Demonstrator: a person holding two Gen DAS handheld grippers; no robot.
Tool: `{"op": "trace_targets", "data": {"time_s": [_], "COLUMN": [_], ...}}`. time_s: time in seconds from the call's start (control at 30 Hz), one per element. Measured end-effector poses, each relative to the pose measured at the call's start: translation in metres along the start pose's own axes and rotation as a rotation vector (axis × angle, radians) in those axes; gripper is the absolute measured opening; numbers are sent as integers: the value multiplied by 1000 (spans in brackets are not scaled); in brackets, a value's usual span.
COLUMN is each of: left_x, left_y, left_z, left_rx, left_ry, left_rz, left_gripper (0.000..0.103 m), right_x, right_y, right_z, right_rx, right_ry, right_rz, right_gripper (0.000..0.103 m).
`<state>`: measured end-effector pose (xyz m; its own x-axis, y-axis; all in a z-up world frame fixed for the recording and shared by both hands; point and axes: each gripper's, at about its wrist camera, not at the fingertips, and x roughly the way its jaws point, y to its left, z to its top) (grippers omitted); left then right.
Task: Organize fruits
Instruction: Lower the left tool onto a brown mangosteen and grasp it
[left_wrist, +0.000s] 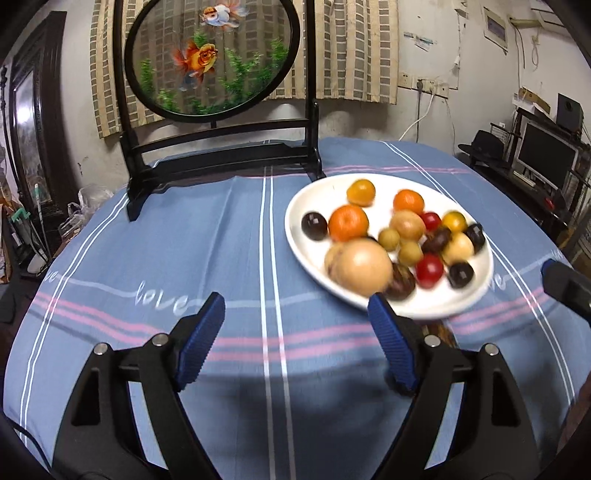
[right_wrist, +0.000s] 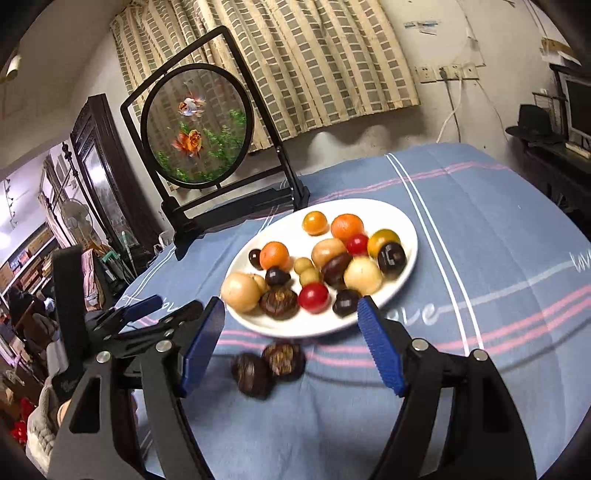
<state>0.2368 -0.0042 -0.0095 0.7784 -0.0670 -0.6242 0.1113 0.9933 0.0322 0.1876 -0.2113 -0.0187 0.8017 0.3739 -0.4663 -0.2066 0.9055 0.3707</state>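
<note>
A white oval plate (left_wrist: 306, 206) (right_wrist: 402, 218) holds several small fruits: orange, red, yellow, tan and dark brown ones. Two dark brown fruits (right_wrist: 269, 365) lie on the blue cloth just in front of the plate, between my right gripper's fingers. My right gripper (right_wrist: 291, 325) is open and empty above them. My left gripper (left_wrist: 297, 317) is open and empty, left of and in front of the plate; its right fingertip (left_wrist: 380, 306) overlaps the plate's near rim in view. The right gripper's tip (left_wrist: 561, 277) shows at the far right of the left wrist view.
A black-framed round goldfish screen (left_wrist: 210, 55) (right_wrist: 195, 125) stands at the back of the table. The round table carries a blue striped cloth (left_wrist: 166, 258) (right_wrist: 480, 240). Shelves, a monitor (left_wrist: 546, 158) and clutter stand around the table.
</note>
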Motion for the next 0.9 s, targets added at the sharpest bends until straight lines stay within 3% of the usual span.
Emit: {"op": "trace_targets", "data": {"time_s": [0.2,0.27,0.37,0.9], "left_x": [-28,-32,-31,-10], "left_y": [-18,-26,-36,-60], "left_z": [-29,-34,-38,-44], "left_rx": [53,71,99,170], "left_ry": [-11,-10,-5,54], "left_rz": [6,1,-3,-27], "left_gripper": [88,88,88,88], "right_x": [-21,-24,-28,-36], "right_y": [-2,-4,-7,-9], "right_z": [-7,-7,-10,-10], "right_rx": [26,36,45,57], "right_ry": [-34,-37,-44,-49], "right_rz": [10,7,-2,-3], "right_gripper": [75,81,88,88]}}
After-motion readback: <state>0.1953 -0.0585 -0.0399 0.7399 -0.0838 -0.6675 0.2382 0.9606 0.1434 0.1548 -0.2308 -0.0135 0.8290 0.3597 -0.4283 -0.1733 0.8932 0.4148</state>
